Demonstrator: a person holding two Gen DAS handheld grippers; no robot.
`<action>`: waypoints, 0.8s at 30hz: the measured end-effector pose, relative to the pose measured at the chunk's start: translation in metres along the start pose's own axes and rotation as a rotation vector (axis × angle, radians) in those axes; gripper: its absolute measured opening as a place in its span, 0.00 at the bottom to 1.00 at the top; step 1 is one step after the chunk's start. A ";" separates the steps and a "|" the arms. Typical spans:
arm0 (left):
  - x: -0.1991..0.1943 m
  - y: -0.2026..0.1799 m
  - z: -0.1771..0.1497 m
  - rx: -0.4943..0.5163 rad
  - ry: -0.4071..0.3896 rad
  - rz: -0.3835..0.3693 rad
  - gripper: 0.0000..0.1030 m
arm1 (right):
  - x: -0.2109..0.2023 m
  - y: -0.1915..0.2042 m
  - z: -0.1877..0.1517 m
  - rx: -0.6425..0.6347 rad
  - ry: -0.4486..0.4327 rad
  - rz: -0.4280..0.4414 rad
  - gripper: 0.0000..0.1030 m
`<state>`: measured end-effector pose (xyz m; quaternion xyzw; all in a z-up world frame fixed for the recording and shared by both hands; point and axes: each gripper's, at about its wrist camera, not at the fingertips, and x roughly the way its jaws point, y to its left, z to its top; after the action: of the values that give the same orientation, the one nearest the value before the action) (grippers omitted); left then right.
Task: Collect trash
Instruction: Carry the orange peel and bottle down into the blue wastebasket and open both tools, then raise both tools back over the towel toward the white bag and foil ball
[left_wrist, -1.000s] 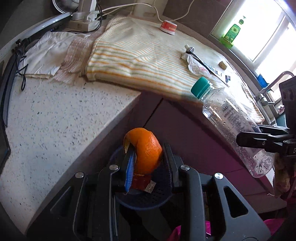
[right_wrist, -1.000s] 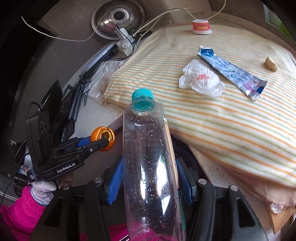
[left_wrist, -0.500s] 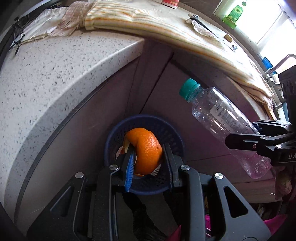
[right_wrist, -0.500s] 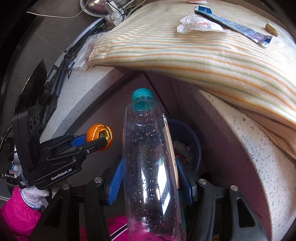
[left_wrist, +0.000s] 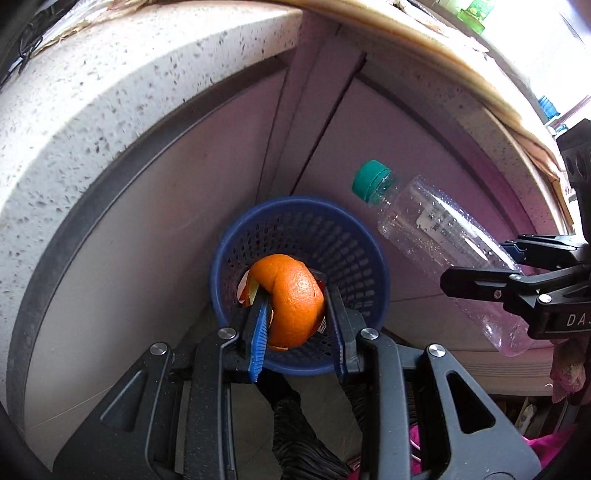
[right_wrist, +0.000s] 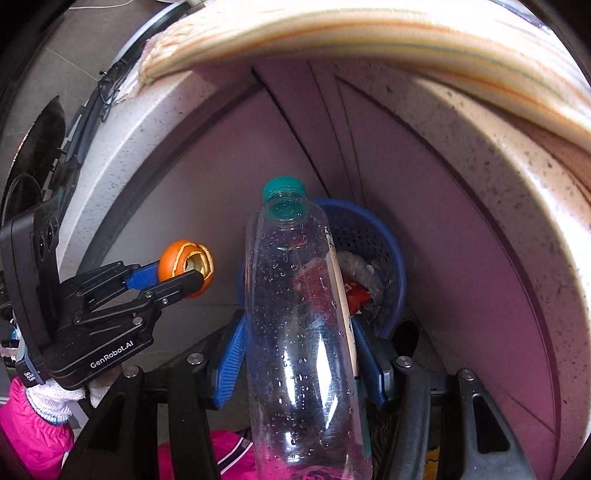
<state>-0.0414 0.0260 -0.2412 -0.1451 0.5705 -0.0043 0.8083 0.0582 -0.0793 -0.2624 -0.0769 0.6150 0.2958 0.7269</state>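
L gripper (left_wrist: 295, 306) is clamped on the orange peel (left_wrist: 291, 302), centre frame, over the blue basket (left_wrist: 236, 243). Peel: light, soft, crushable. R gripper (right_wrist: 299, 354) pinches the clear bottle (right_wrist: 299, 314) mid-body; empty, light, slick w/ droplets. Counter edge (left_wrist: 110, 92) upper left crowds approach; basket already holds wrappers (right_wrist: 356, 291).

Blue basket (left_wrist: 373, 258) stands on the floor (left_wrist: 251, 417) by the cabinet

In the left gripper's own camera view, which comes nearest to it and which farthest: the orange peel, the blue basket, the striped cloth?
1. Orange peel: clamped between the left gripper's fingers.
2. Blue basket: just beyond, below the peel.
3. Striped cloth: farthest, up on the countertop edge.
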 end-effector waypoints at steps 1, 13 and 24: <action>0.002 -0.002 0.003 0.002 0.004 0.001 0.27 | 0.001 -0.001 0.001 0.000 0.002 -0.001 0.56; 0.011 -0.010 0.012 0.023 0.005 0.021 0.35 | 0.008 0.005 0.011 -0.010 0.002 -0.020 0.59; -0.003 -0.002 0.007 0.019 -0.027 0.013 0.42 | -0.005 0.006 0.013 -0.013 -0.027 -0.016 0.62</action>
<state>-0.0356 0.0259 -0.2353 -0.1338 0.5604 -0.0028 0.8174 0.0658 -0.0701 -0.2536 -0.0826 0.6025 0.2949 0.7371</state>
